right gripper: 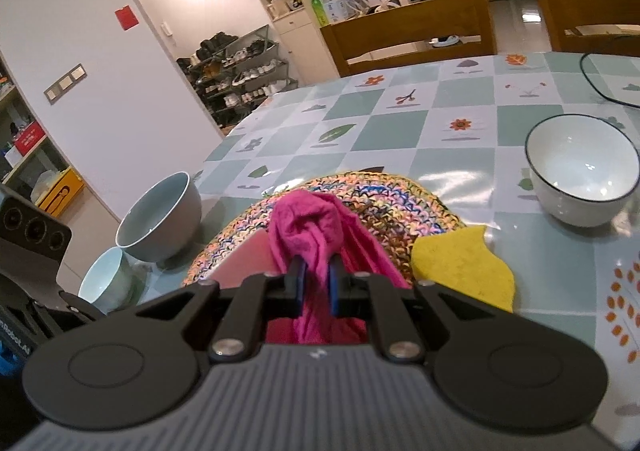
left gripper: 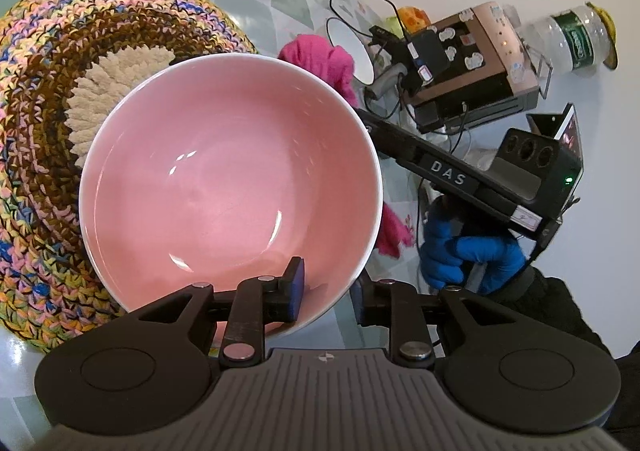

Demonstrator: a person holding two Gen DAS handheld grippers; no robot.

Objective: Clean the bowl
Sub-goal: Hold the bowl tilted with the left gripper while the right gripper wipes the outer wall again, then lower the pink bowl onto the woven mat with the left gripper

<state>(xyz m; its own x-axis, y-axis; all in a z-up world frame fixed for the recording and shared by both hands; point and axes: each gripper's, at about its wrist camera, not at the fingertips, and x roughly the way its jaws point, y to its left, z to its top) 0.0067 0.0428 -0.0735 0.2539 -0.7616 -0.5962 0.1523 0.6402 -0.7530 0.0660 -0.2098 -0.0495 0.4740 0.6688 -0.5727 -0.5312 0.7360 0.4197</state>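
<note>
A pink bowl (left gripper: 228,187) with a white outside is tilted toward the left wrist camera, above a crocheted multicolour mat (left gripper: 36,139). My left gripper (left gripper: 326,291) is shut on the bowl's near rim, one finger inside and one outside. My right gripper (right gripper: 316,283) is shut on a magenta cloth (right gripper: 316,227), held just past the bowl's right edge; the cloth also shows in the left wrist view (left gripper: 320,59). An edge of the pink bowl (right gripper: 248,259) shows left of the cloth in the right wrist view.
A yellow sponge (right gripper: 464,271) lies on the checked tablecloth (right gripper: 440,131) beside the mat (right gripper: 384,203). A white bowl (right gripper: 580,175) stands at right, a grey bowl (right gripper: 160,219) and a pale blue bowl (right gripper: 106,279) at left. A box with cables (left gripper: 472,63) and a plastic bottle (left gripper: 572,39) lie beyond.
</note>
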